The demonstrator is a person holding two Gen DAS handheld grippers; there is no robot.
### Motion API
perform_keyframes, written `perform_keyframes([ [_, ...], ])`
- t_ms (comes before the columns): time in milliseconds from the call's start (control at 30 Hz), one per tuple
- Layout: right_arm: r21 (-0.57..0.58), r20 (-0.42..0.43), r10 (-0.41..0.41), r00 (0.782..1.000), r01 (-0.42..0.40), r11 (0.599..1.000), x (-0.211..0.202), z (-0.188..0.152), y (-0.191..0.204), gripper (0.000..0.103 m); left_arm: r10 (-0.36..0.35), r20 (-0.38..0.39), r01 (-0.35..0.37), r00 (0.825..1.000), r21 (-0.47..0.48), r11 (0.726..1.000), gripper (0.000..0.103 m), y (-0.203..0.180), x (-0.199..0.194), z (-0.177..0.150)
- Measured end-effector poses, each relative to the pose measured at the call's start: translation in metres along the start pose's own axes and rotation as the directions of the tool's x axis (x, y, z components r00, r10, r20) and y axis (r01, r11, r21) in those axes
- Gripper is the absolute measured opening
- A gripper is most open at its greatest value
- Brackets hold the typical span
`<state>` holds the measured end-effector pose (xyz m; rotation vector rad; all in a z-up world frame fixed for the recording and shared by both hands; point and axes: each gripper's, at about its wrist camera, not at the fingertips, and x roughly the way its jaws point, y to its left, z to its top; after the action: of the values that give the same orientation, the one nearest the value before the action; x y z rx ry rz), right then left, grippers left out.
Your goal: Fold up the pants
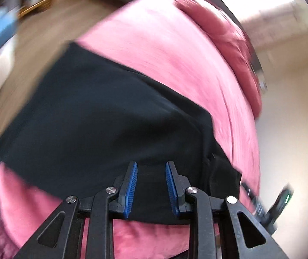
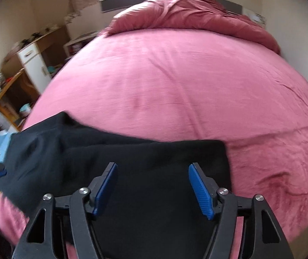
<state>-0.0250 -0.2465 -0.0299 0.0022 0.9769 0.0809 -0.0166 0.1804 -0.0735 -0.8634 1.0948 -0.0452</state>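
Pants: the black pants (image 2: 119,168) lie on your pink bed sheet (image 2: 175,75), near its front edge.
Left gripper (image 1: 151,185): your fingers are parted above the cloth, gripping nothing.
Right gripper (image 2: 153,186): your fingers are spread wide over the pants, released.
Blanket: bunched red blanket (image 2: 188,13) at the far end.

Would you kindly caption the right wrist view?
Open right tongs hover over black pants lying on a pink bed.

Beyond the black pants (image 2: 119,168) you have open pink bed (image 2: 175,82) to cross; the bunched duvet (image 2: 188,15) blocks the far end, and a wooden desk (image 2: 13,82) crowds the left.
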Motion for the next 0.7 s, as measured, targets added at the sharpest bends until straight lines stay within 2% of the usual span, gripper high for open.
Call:
perform_keyframes([
  [100, -0.038, -0.019, 0.069, 0.997, -0.070, 0.997, -0.003, -0.012, 0.024, 0.071, 0.003, 0.046, 0.004, 0.999, -0.155, 0.988, 0.027, 0.053, -0.030, -0.007],
  [167, -0.061, -0.045, 0.107, 0.993, -0.110, 0.992, -0.002, -0.022, 0.042, 0.071, 0.021, 0.074, -0.004, 0.997, -0.230, 0.973, 0.027, 0.069, -0.036, 0.005],
  [333, -0.108, -0.099, 0.150, 0.984, -0.160, 0.981, 0.005, -0.041, 0.075, 0.071, 0.036, 0.115, 0.012, 0.993, -0.388, 0.922, 0.027, 0.110, -0.045, -0.015],
  [533, -0.110, -0.119, 0.151, 0.981, -0.164, 0.980, 0.010, -0.047, 0.084, 0.072, 0.002, 0.125, 0.061, 0.992, -0.495, 0.867, 0.025, 0.140, -0.043, -0.019],
  [700, -0.084, -0.133, 0.142, 0.981, -0.154, 0.984, 0.019, -0.045, 0.073, 0.072, 0.027, 0.104, 0.030, 0.994, -0.518, 0.855, 0.025, 0.145, -0.032, -0.012],
])
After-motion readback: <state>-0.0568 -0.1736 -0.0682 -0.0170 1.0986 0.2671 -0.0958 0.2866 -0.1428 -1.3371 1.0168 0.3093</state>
